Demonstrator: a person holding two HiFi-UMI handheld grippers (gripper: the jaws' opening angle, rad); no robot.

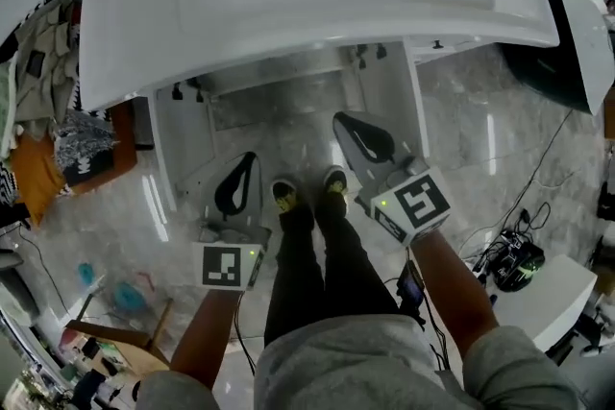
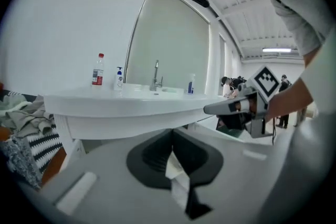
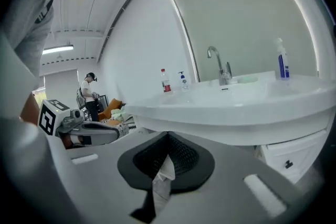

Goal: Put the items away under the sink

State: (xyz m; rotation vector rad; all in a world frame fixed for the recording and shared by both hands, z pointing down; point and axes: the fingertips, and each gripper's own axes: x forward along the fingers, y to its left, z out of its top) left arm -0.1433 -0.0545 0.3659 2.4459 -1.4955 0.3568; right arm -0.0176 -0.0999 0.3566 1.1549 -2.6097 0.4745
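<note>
I stand before a white sink (image 1: 240, 24), both grippers raised in front of it. Below it the cabinet (image 1: 279, 115) stands with its doors open. My left gripper (image 1: 249, 158) is shut with nothing between its jaws; its own view shows the pads (image 2: 157, 152) pressed together. My right gripper (image 1: 342, 119) is shut and empty too, pads (image 3: 181, 155) meeting. On the sink top stand a red-labelled bottle (image 2: 97, 71), a soap bottle (image 2: 119, 79), a tap (image 2: 156, 76) and a blue bottle (image 3: 282, 60). The right gripper (image 2: 210, 109) shows in the left gripper view.
My legs and shoes (image 1: 307, 197) stand between the grippers. A heap of clothes (image 1: 58, 110) lies left of the sink. Cables and dark gear (image 1: 514, 264) and a white box (image 1: 553, 288) lie at the right. A person (image 3: 88, 93) stands far back.
</note>
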